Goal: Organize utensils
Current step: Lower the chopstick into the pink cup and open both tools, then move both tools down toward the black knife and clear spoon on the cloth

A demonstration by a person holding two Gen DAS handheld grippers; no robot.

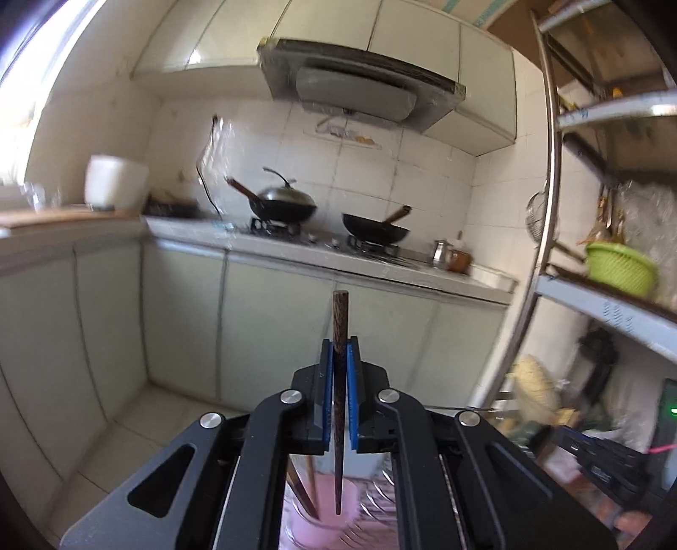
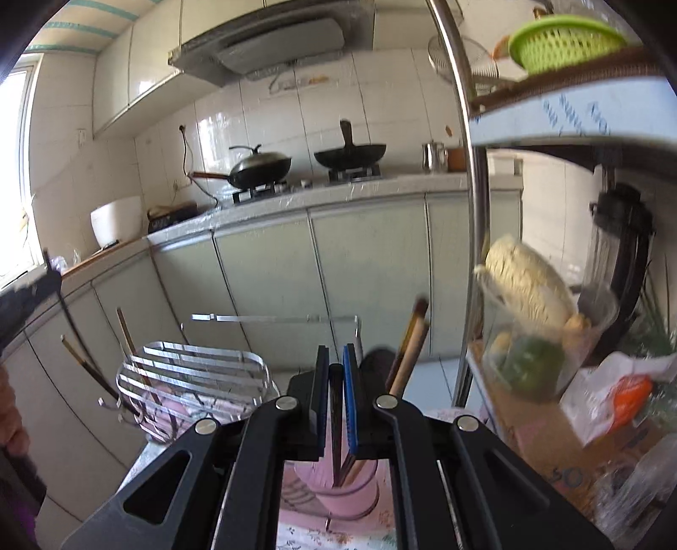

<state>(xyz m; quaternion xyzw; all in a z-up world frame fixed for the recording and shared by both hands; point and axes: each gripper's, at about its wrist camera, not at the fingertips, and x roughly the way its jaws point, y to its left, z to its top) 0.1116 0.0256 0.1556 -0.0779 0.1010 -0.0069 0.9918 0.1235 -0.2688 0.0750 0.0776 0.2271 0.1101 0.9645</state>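
Between blue-padded left tongs point(image 1: 339, 351), a tapered dark wooden chopstick point(image 1: 339, 321).

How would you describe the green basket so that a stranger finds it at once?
Look to the metal shelf rack standing right of the stove counter. On its upper shelf board sits the green basket, a round plastic one with slotted sides. It is the only bright lime-green thing there; the strainer beside it is bare wire.
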